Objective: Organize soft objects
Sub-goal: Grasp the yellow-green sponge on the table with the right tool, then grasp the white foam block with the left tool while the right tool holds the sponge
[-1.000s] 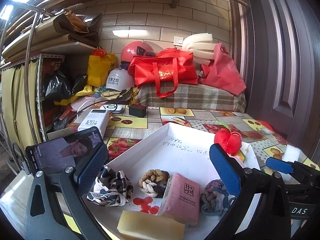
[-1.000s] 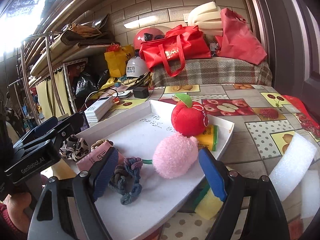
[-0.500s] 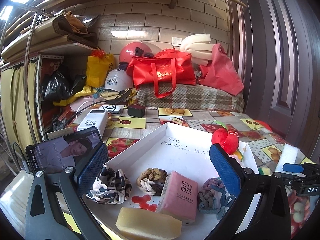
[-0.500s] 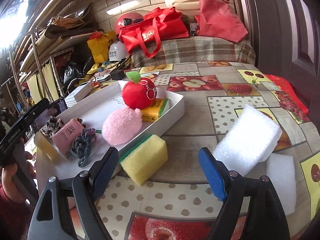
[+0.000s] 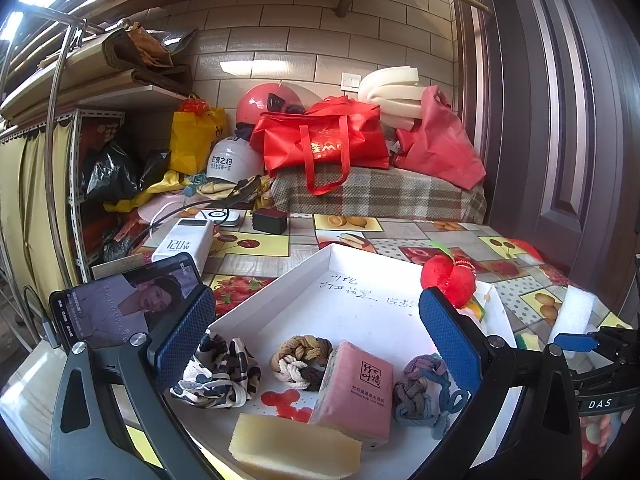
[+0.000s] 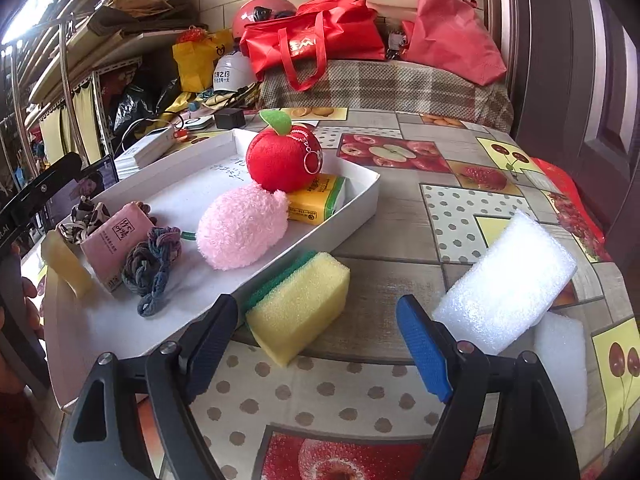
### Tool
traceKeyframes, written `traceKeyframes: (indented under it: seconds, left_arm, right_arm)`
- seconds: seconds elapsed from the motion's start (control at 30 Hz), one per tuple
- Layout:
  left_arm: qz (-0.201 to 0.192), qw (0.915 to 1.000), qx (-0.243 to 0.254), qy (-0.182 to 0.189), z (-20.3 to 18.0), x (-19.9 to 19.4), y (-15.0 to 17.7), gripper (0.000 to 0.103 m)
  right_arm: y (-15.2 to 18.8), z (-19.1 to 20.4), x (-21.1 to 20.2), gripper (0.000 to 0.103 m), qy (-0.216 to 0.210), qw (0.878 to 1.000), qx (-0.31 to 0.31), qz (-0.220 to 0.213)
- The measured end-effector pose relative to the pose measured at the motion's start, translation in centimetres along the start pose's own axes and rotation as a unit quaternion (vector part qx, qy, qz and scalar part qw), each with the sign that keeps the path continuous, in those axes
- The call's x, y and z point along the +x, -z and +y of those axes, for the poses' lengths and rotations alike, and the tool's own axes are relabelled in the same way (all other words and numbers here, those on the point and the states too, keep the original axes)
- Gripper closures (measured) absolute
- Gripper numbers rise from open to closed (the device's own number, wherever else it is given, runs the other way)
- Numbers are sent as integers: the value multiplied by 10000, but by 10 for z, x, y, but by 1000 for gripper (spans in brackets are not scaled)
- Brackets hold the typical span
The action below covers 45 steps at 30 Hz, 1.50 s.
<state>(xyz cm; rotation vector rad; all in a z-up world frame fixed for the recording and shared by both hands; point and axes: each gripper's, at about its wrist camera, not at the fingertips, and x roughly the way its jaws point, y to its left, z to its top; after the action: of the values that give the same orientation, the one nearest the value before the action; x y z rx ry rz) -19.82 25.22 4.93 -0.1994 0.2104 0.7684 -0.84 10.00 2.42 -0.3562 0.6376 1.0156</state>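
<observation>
My right hand-held gripper (image 6: 318,346) has swung from above the tray (image 6: 360,200) toward the yellow sponge (image 6: 300,300), jaws apart, empty; my left hand-held gripper (image 5: 320,344) stays apart too.

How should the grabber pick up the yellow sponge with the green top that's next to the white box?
Probably across its two long yellow sides, near the middle. The yellow sponge lies flat on the table just outside the white tray, corner towards the open right gripper. Come from the near side, turned to match its slant.
</observation>
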Motion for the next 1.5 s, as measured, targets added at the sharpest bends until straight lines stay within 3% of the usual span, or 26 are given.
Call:
traceKeyframes:
  seconds: [0.13, 0.3, 0.4, 0.53, 0.67, 0.77, 0.87, 1.03, 1.13, 1.2, 1.33, 1.5]
  left_arm:
    - [-36, 10000, 79, -20, -4, 0, 0, 0]
    - [-63, 9994, 344, 25, -16, -2, 0, 0]
    - [-63, 9994, 341, 36, -17, -2, 0, 0]
    - [-84, 9994, 310, 94, -19, -6, 2, 0]
    - [-56, 9972, 509, 551, -39, -21, 8, 0]
    - [17, 9895, 831, 1181, -72, -38, 16, 0]
    - [344, 9755, 1113, 1866, -115, -46, 25, 0]
    - [1139, 9519, 1394, 2479, -178, -32, 35, 1]
    - [1643, 9400, 1356, 2665, -206, -13, 40, 1]
    - [1780, 9364, 1302, 2728, -220, -2, 41, 1]
    - [1713, 9434, 1496, 2415, -245, 27, 37, 1]
    - [2184, 9290, 1718, 2445, -278, 74, 39, 1]
  right_arm:
    - [0, -4, 5, 21, 40, 9998, 108, 143]
    - [-3, 4, 15, 29, 126, 9994, 14, 312]
    - [-4, 10, 25, 61, 76, 9985, -92, 534]
    - [-1, 8, 15, 73, -42, 9991, -112, 403]
    - [17, 4, -16, 73, -294, 9992, -209, 181]
    - [34, -9, -57, 73, -230, 9988, -243, -358]
    - [47, -43, -92, 73, 219, 9960, 46, -866]
    - [63, -127, -111, 73, 645, 9860, 1200, -959]
    - [67, -152, -122, 73, 867, 9805, 1397, -1079]
    - [68, -163, -125, 73, 909, 9784, 1475, -1128]
    - [72, -178, -123, 73, 561, 9759, 1797, -1099]
    - [71, -182, -119, 73, 223, 9763, 1851, -1100]
